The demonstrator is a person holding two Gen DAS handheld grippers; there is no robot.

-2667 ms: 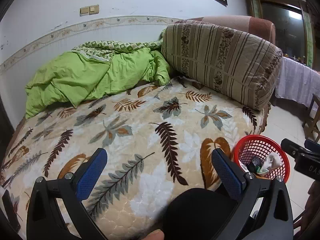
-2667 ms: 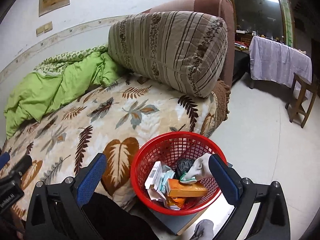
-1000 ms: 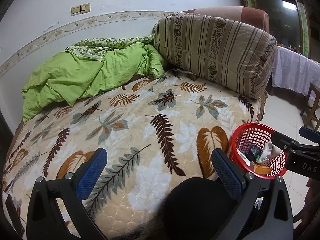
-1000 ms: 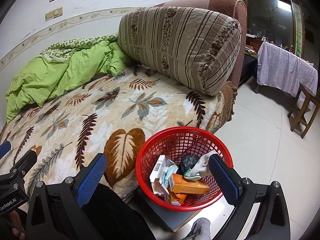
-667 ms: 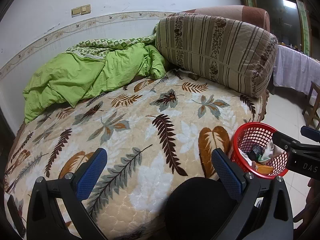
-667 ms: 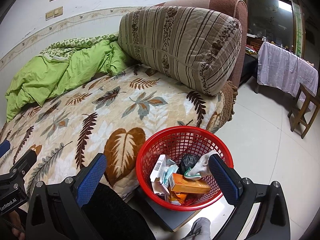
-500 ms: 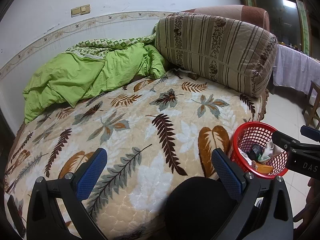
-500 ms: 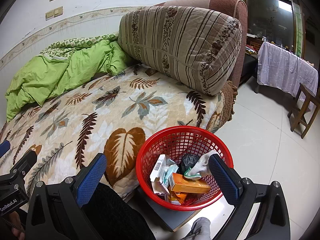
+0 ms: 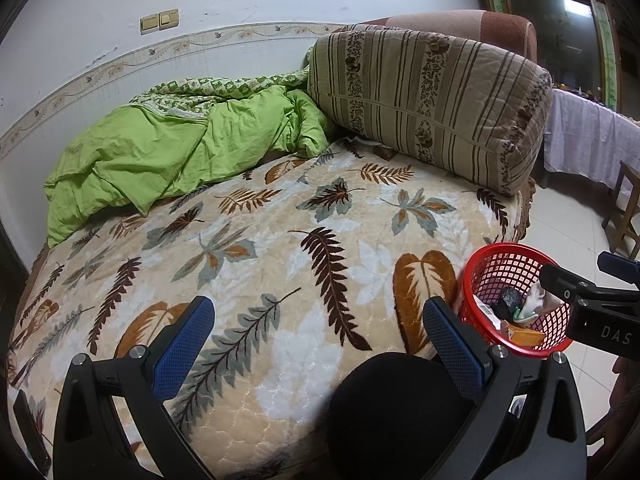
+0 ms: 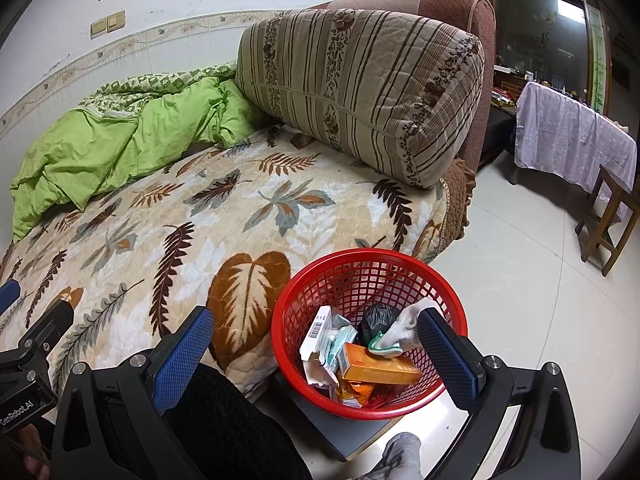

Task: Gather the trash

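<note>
Left claw (image 9: 318, 330): jaws spread wide, empty, blue pads (image 9: 182, 346) apart above the near edge of the bed (image 9: 280, 240). Right claw (image 10: 316, 346): also released and empty, its right pad at the near rim of the basket (image 10: 452, 308), its left pad over the bed's edge.

Basket: red mesh, standing on a dark flat slab (image 10: 340, 428) on the floor (image 10: 520, 280), just beside the bed's corner. It holds the trash. The right view looks down into it and shows an orange box (image 10: 380, 368), a white carton with a barcode (image 10: 318, 332), a black crumpled bag (image 10: 378, 318) and a whitish cloth (image 10: 408, 326) with a green edge. The left view shows the basket (image 9: 480, 280) only from the side at far right, partly behind the right claw's black body (image 9: 592, 304), with its contents small and hard to tell apart.

Bed: leaf-patterned cover, bare of loose items in both views. A green quilt (image 9: 168, 152) is bunched at the far side against the wall; a striped cushion (image 9: 432, 104) leans at the head. The left view takes in more of the cover's left side.

Right view only, in full: a table under a pale cloth (image 10: 572, 144) and a wooden stool (image 10: 612, 216), well apart from the basket. A grey sock-clad foot (image 10: 400, 456) shows at the bottom edge.
</note>
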